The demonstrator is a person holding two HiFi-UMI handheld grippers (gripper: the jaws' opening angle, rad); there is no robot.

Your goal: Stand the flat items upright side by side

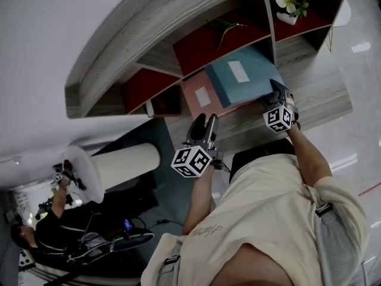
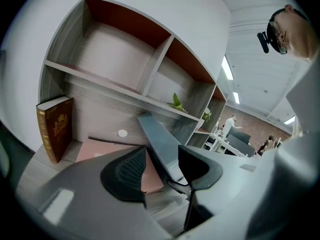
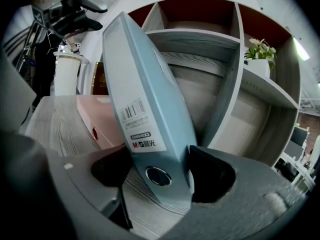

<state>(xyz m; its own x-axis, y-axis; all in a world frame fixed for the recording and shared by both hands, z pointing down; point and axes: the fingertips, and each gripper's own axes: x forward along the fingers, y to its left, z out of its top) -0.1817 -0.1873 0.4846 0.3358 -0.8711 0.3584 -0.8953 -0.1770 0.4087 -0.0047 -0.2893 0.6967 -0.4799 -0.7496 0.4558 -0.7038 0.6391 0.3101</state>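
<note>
A light blue binder (image 1: 247,76) leans tilted on the wooden shelf board (image 1: 315,94), with its spine toward me. My right gripper (image 1: 275,94) is shut on the lower end of that spine; in the right gripper view both pads press the blue binder (image 3: 145,99) from either side. A pink binder (image 1: 199,97) lies flat to its left, partly under it. My left gripper (image 1: 204,124) hangs back from the shelf, open, with nothing between its fingers. In the left gripper view the pink binder (image 2: 107,151) and the blue binder (image 2: 160,139) show beyond the jaws.
A brown book (image 2: 55,129) stands upright at the shelf's left end. Cubbies with red backs sit above the board; one holds a white pot of flowers (image 1: 290,5), another a green sprig (image 1: 223,28). A white cylinder (image 1: 119,162) and a seated person are lower left.
</note>
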